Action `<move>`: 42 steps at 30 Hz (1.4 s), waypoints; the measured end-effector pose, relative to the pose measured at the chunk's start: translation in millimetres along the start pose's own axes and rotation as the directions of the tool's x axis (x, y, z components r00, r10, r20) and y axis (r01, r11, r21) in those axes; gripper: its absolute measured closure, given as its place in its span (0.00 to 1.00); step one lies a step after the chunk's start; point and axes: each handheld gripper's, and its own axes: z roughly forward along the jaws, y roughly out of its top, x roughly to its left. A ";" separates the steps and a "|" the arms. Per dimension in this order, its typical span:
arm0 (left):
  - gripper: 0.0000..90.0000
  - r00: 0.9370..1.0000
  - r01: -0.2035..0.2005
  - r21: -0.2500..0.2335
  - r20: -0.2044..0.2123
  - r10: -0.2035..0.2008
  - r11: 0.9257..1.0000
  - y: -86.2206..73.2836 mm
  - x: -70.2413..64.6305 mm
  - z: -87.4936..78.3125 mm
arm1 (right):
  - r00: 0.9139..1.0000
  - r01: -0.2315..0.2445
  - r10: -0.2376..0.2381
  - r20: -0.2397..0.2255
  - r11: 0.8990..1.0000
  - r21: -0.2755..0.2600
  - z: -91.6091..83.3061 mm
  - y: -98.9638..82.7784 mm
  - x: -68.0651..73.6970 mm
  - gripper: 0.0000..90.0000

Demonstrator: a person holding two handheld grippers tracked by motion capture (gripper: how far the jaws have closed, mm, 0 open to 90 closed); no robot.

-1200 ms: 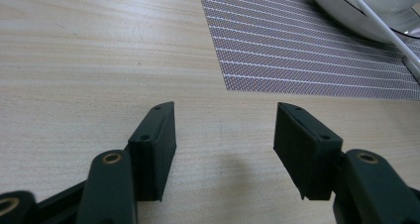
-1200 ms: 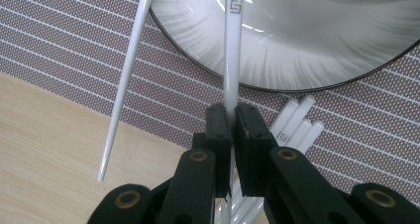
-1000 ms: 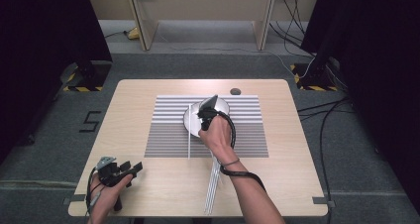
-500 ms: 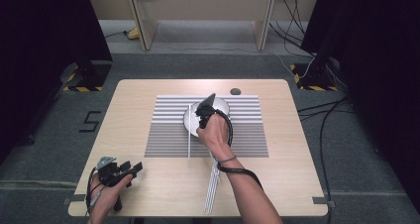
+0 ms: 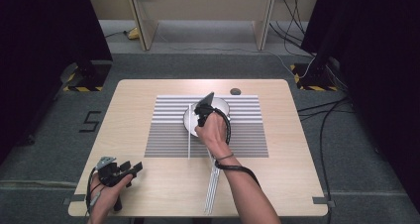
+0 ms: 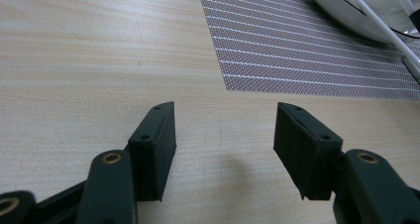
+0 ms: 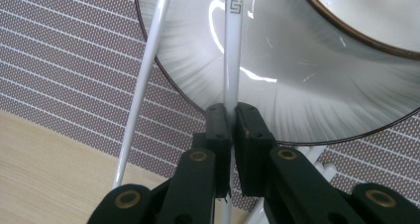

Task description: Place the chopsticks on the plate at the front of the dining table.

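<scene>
The right gripper is clamped on a thin white chopstick, its jaws pressed together on the shaft at the near rim of a white bowl with a dark edge line. The chopstick runs from the jaws up across the bowl's inside. A second white chopstick lies slanted beside it, one end over the rim and the other down on the striped mat; the two are close but apart near the jaws. In the high view the bowl sits at the middle of the mat on the wooden surface, with more white sticks lying toward the near edge; how many are in that bundle is too fine to tell. A small dark disc lies beyond the mat. The chopstick looks light, stiff and smooth, so it is likely to pivot or slip in a narrow pinch; a hold nearer its middle would probably steady it. The bowl looks glossy and breakable, best taken by its rim and set down gently. Counted: one bowl, one mat, two chopsticks at the bowl. The left gripper hangs over bare surface near the front left corner, its jaws wide apart with nothing between them.
</scene>
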 end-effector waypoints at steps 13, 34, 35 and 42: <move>0.46 1.000 0.001 0.000 0.001 -0.001 1.000 0.0 0.1 0.0 | 1.000 -0.014 0.014 0.008 1.000 -0.025 3.8 5.9 0.3 0.95; 0.46 1.000 -0.002 0.001 0.000 0.002 1.000 0.0 -0.2 0.1 | 0.999 -0.034 0.034 0.009 0.998 -0.055 8.3 7.8 0.4 0.95; 0.46 1.000 -0.002 0.002 0.000 0.002 1.000 0.1 -0.2 0.1 | 0.999 -0.031 0.032 0.007 0.998 -0.055 8.2 8.5 0.3 0.95; 0.46 1.000 -0.002 0.001 0.001 0.002 1.000 0.0 -0.2 0.1 | 0.999 -0.036 0.036 0.011 0.997 -0.072 8.7 11.6 0.6 0.95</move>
